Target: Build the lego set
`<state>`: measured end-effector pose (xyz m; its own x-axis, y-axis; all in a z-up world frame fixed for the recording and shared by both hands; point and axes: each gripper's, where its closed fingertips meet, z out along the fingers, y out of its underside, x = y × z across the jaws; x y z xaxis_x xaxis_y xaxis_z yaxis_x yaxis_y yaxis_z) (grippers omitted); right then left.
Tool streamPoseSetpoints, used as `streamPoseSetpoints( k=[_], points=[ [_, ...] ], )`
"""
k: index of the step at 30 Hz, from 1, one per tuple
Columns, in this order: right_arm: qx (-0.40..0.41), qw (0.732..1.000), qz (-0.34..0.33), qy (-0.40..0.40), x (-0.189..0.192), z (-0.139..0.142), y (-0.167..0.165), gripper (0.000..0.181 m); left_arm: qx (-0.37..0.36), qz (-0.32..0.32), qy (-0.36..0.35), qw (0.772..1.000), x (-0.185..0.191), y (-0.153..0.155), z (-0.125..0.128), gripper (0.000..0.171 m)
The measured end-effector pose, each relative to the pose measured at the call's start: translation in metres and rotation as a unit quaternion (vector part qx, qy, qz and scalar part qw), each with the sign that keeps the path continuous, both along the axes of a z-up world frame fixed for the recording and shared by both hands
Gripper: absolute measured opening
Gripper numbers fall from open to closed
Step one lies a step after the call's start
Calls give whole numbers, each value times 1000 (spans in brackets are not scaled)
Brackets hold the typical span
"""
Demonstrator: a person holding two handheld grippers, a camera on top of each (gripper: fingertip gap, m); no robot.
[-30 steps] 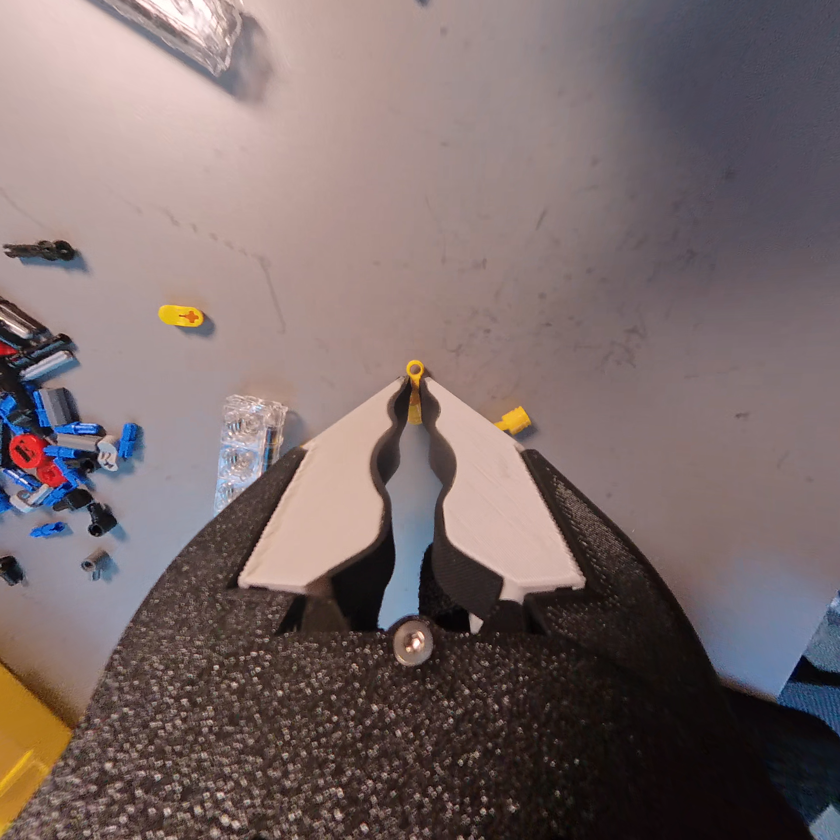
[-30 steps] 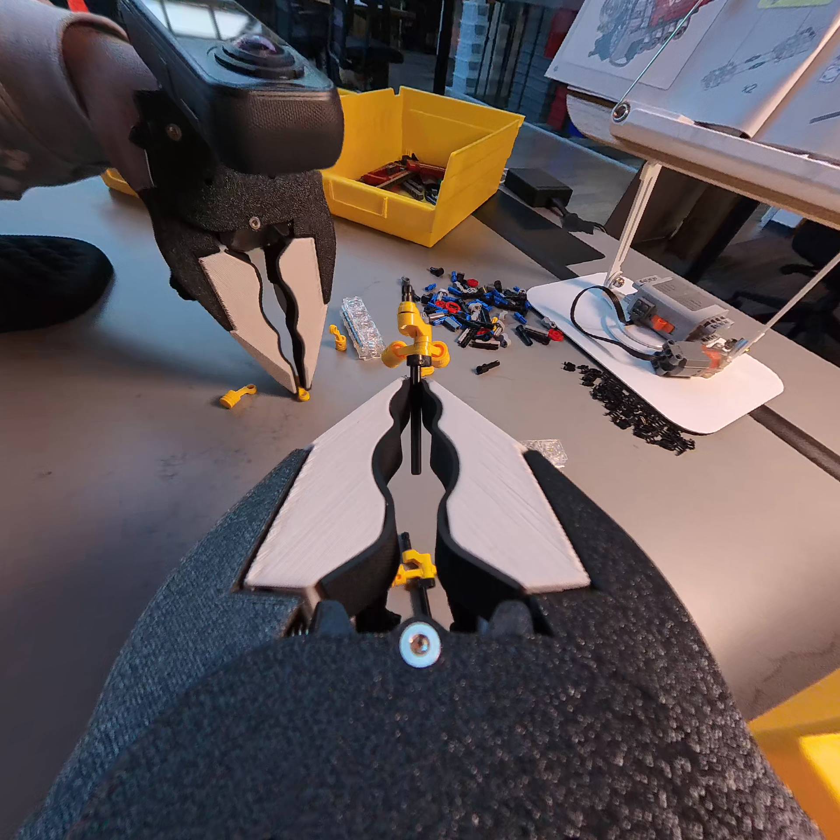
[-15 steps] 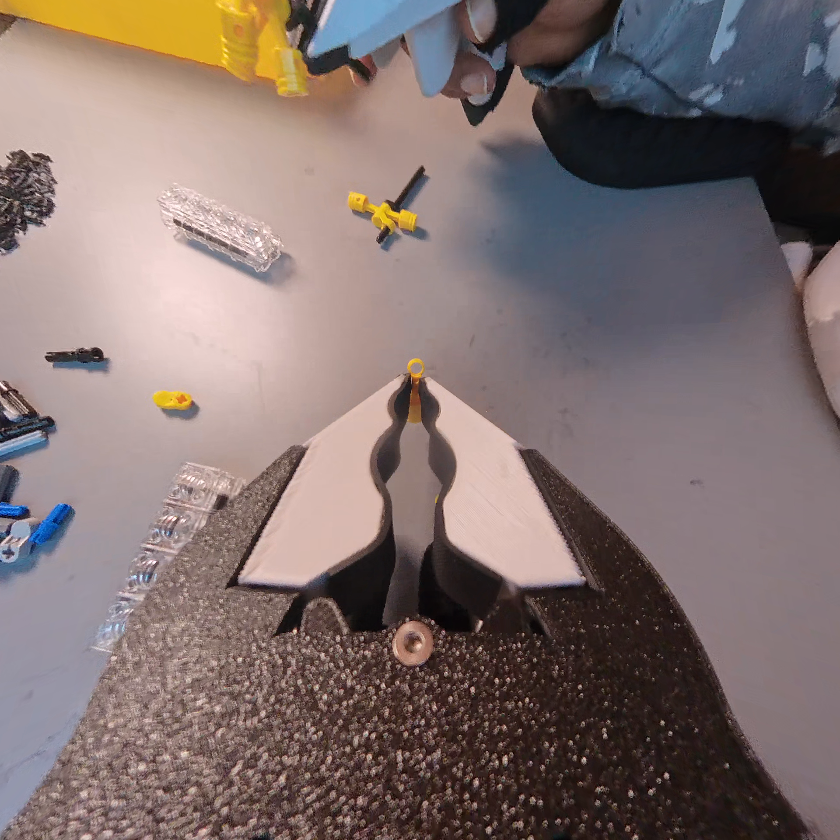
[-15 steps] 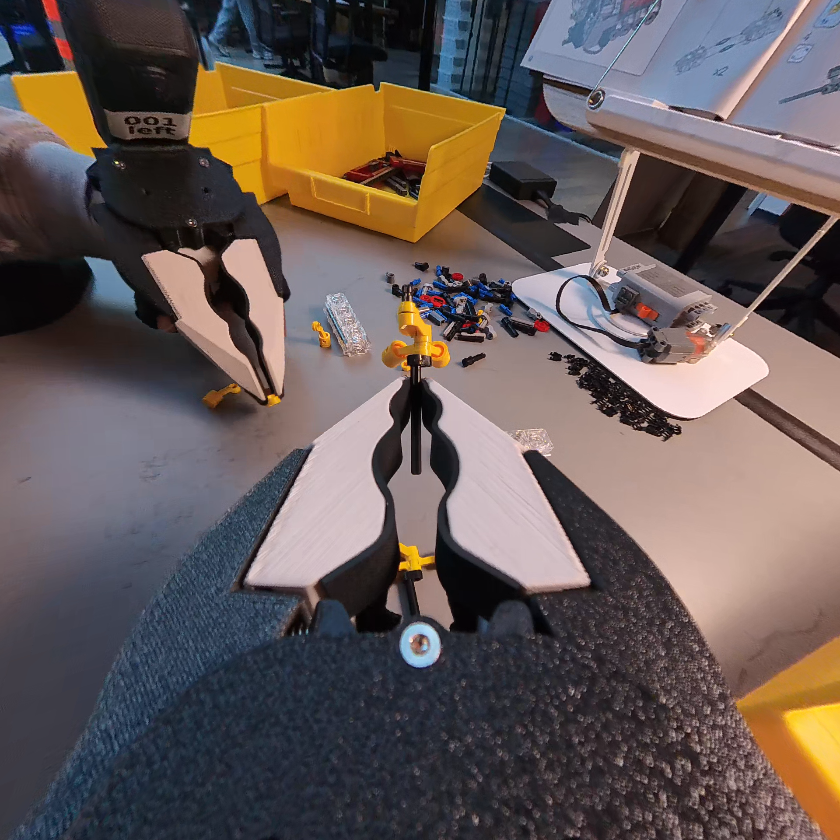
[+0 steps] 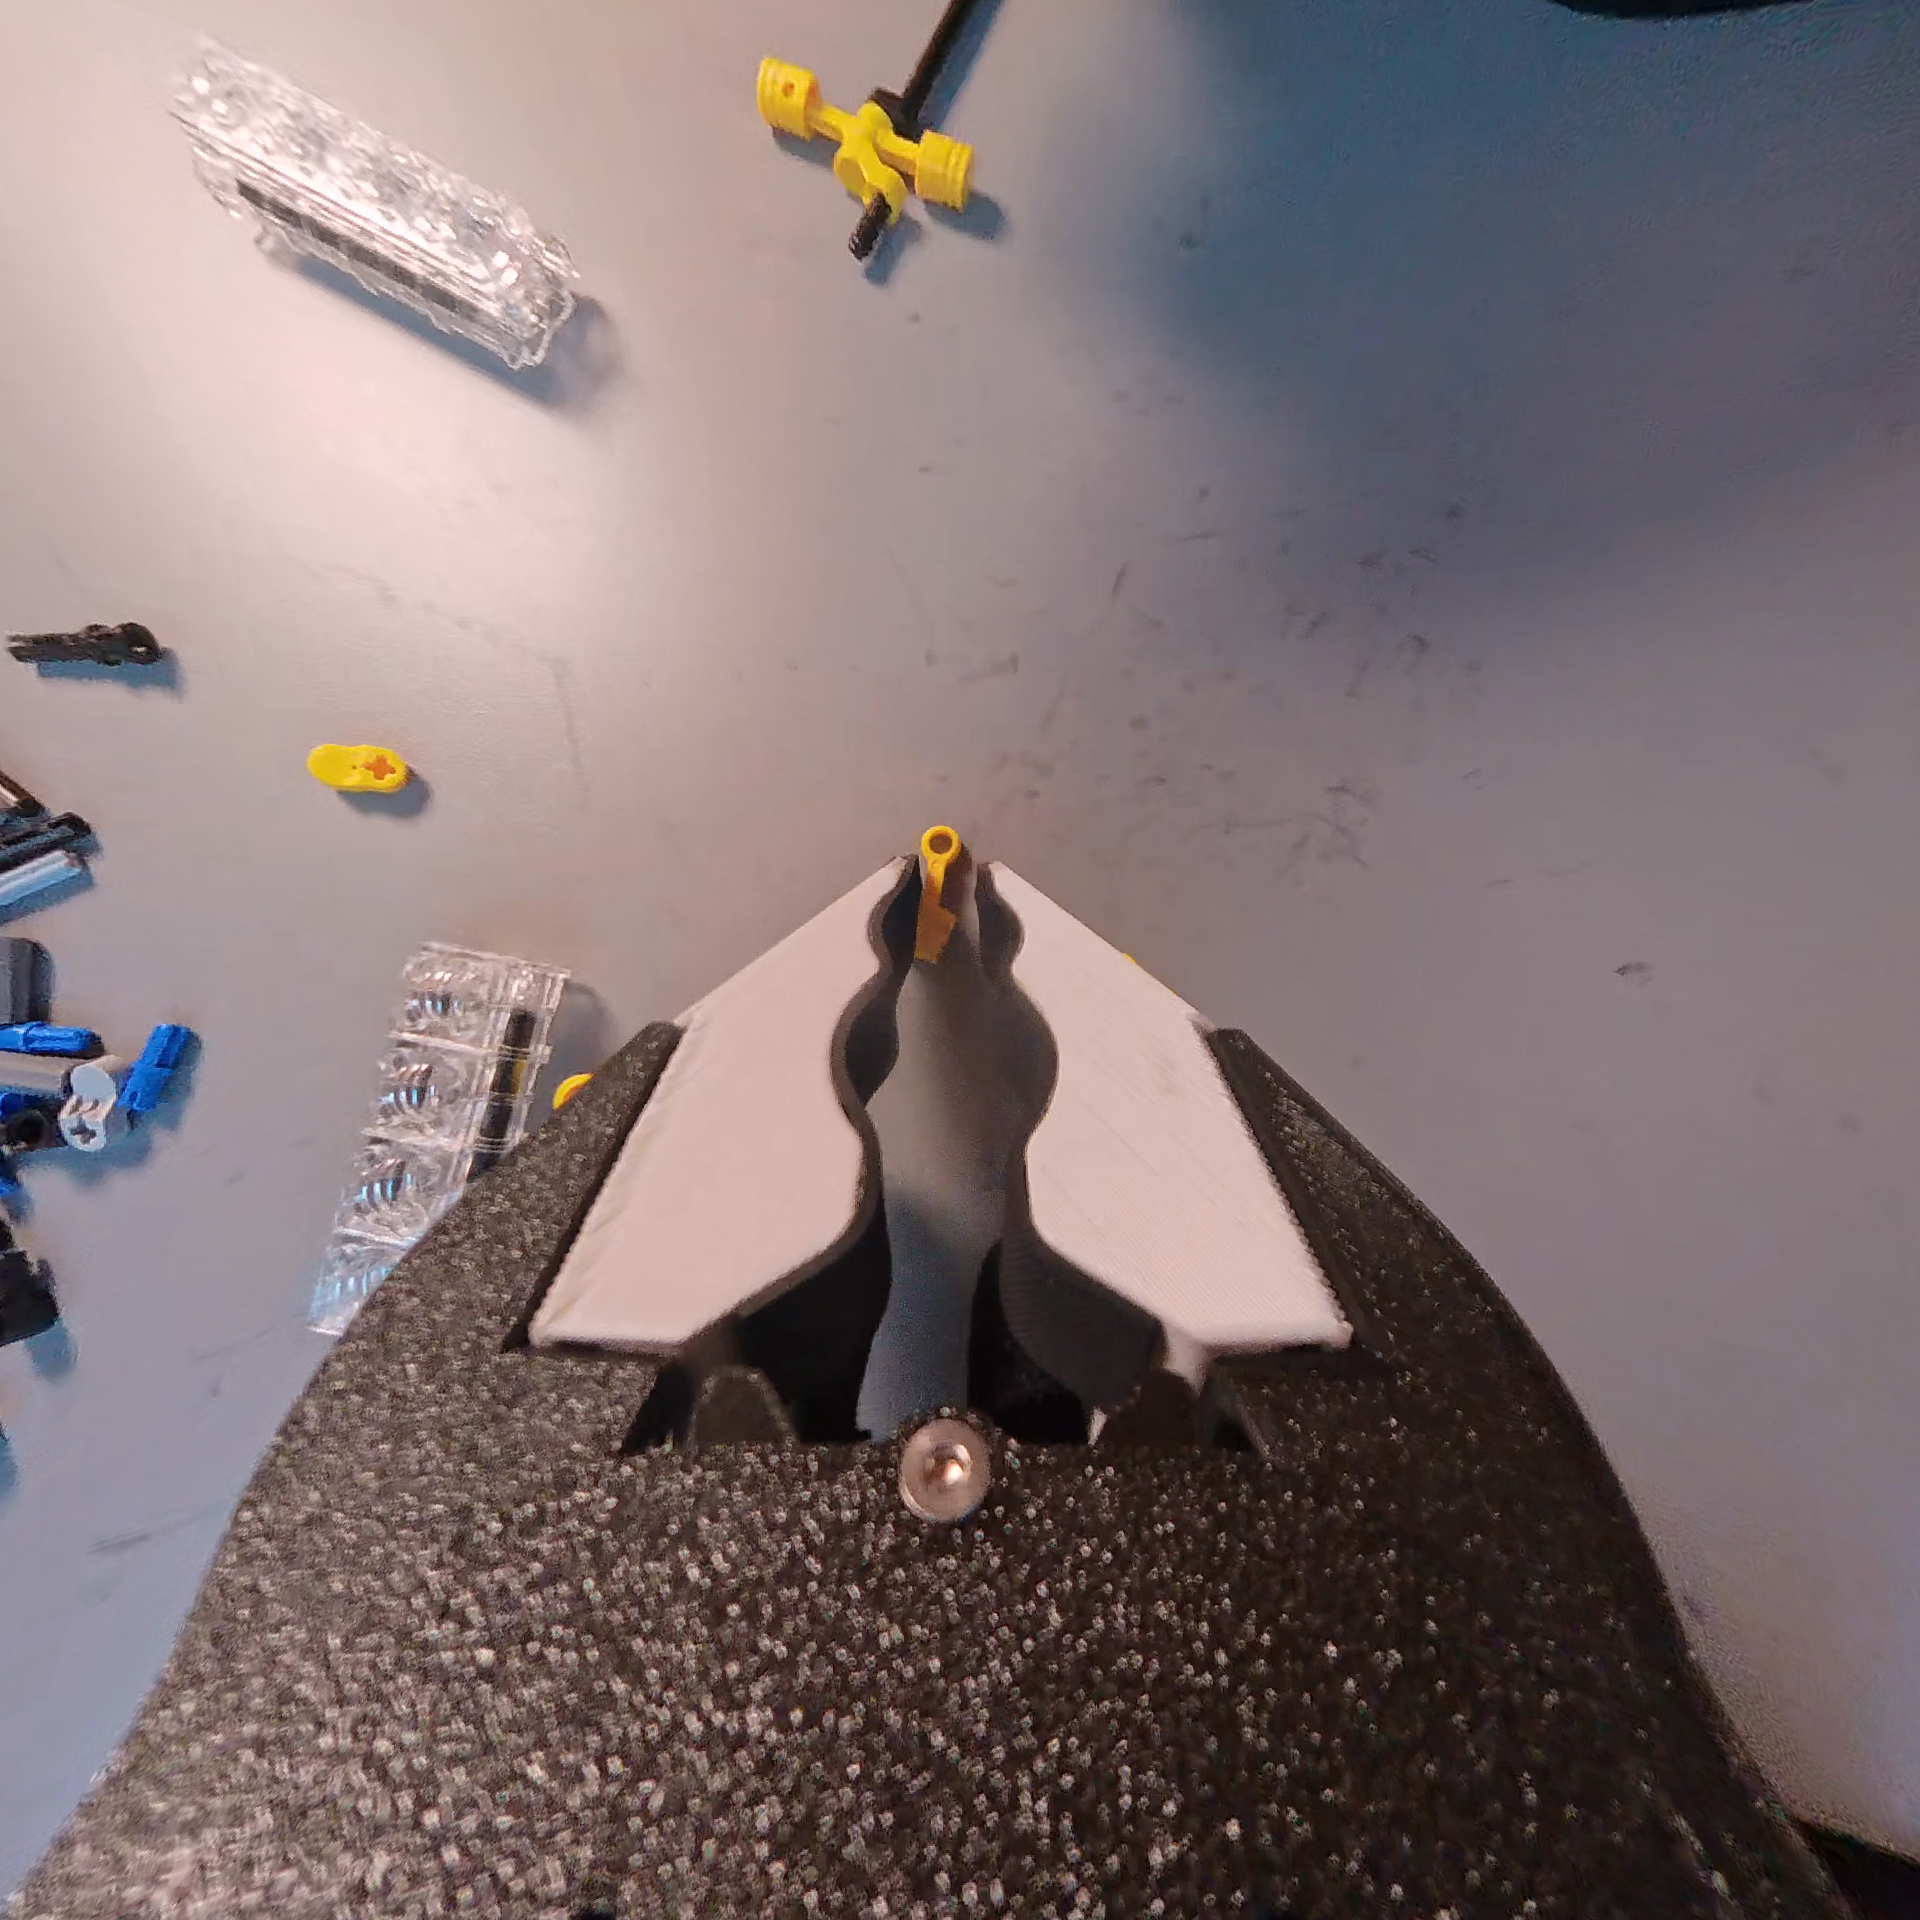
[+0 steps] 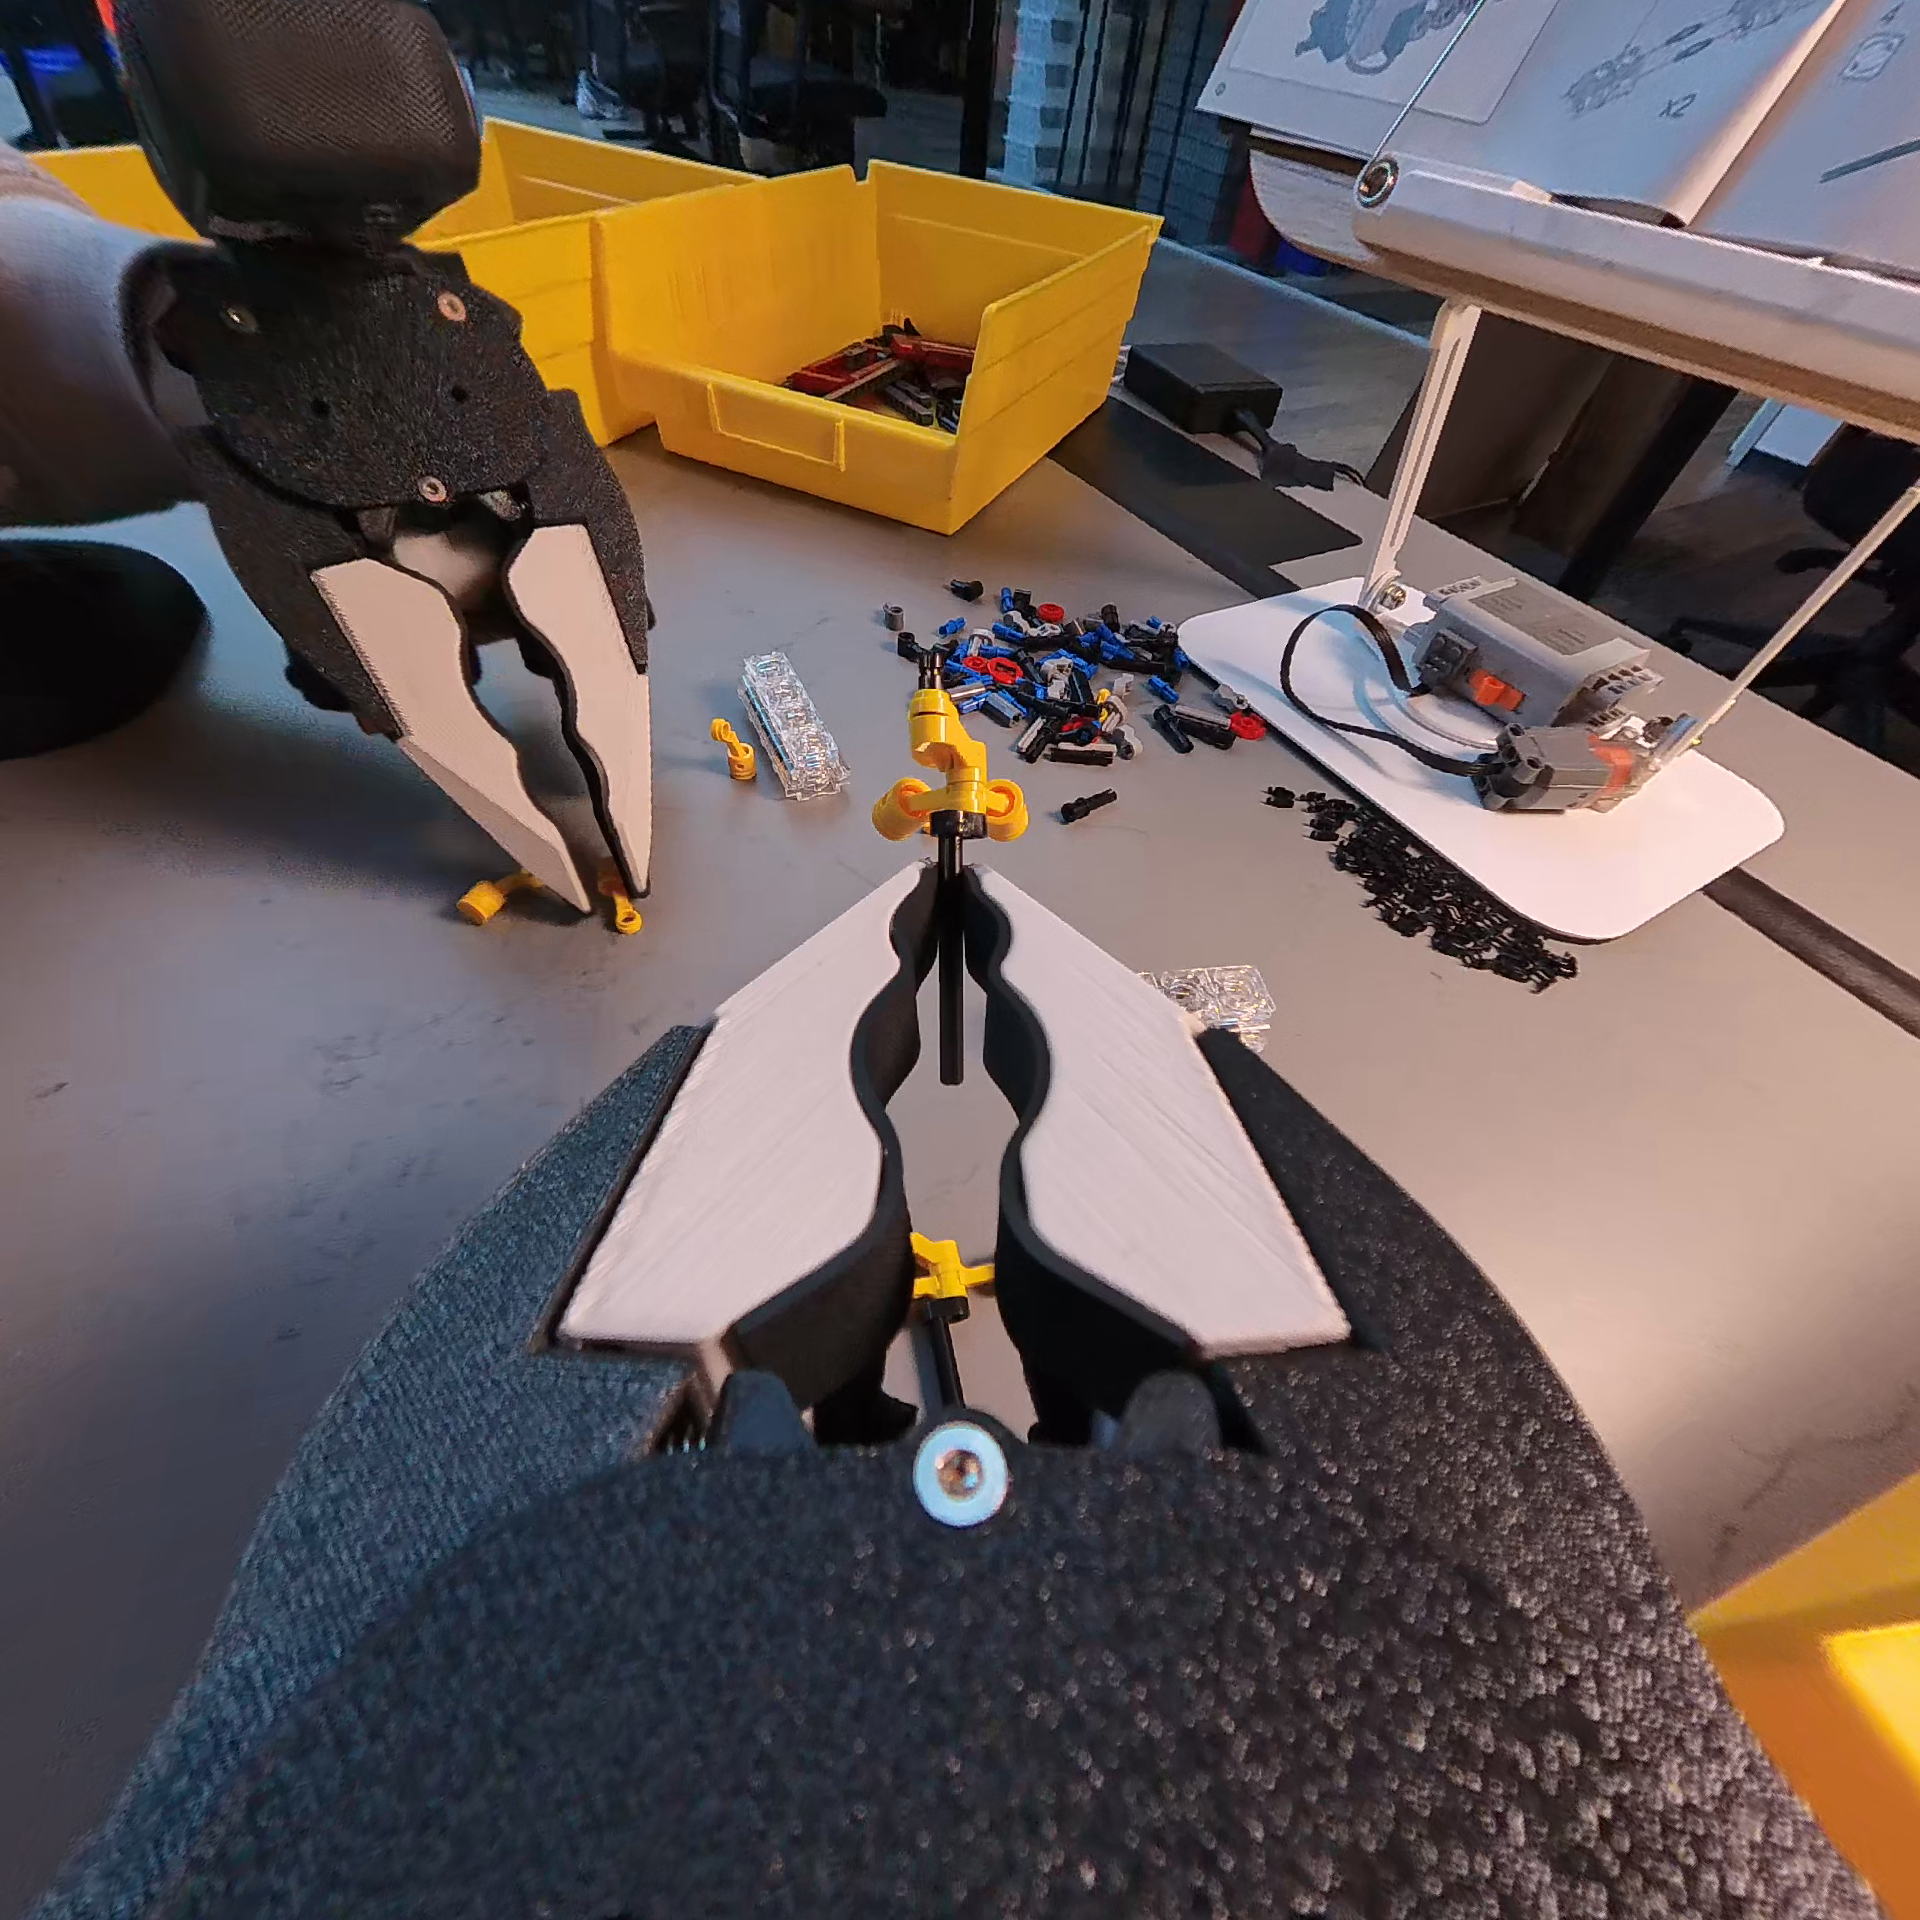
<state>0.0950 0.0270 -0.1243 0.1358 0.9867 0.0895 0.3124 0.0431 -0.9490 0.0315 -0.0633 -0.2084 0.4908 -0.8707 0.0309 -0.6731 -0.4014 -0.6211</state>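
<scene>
My left gripper (image 5: pixel 942 864) points down at the grey table (image 5: pixel 1351 520), its jaws slightly apart. A small yellow rod piece (image 5: pixel 938 883) stands between the tips, leaning on the left finger. In the right wrist view the left gripper (image 6: pixel 608 896) has its tips at the table, with the rod piece (image 6: pixel 623 916) lying there. My right gripper (image 6: pixel 948 873) is shut on a black axle (image 6: pixel 948 966) that carries a yellow crank assembly (image 6: pixel 945 800) above the table. A second axle with yellow pistons (image 5: pixel 873 145) lies on the table, below my right gripper (image 6: pixel 943 1276).
Clear bricks (image 5: pixel 374 208) (image 5: pixel 447 1122) (image 6: pixel 1216 992) and a yellow link (image 5: pixel 358 767) lie loose. A loose yellow piston (image 6: pixel 488 899) lies by the left tips. A pile of small parts (image 6: pixel 1060 675), black pins (image 6: pixel 1423 894), yellow bins (image 6: pixel 1039 270) and a white stand base (image 6: pixel 1662 873) with a motor sit behind. One gripper's finger ends stand about 15 cm off the other's.
My left gripper has dropped back to the table and its jaws have parted a little around the yellow rod piece. My right gripper holds the axle as before.
</scene>
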Motion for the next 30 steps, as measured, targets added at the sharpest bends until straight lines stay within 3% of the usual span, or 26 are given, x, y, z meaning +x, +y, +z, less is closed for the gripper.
streamPoseSetpoints(
  k=[5, 12, 21, 30],
  points=[
    [0, 1000, -1, 6, 1, 3, 1, 3, -59, -28, 107, 992, -1, 1, 3, 13],
    [4, 999, -34, 19, 15, 12, 21, 3, -123, -82, 259, 954, -1, -1, -3, 11],
    [9, 998, -53, 23, 24, 16, 33, 3, -169, -102, 358, 912, -2, 1, -3, 10],
    [2, 997, -68, 29, 31, 17, 43, 3, -153, -135, 417, 886, -3, 5, -3, 6]
  ],
)
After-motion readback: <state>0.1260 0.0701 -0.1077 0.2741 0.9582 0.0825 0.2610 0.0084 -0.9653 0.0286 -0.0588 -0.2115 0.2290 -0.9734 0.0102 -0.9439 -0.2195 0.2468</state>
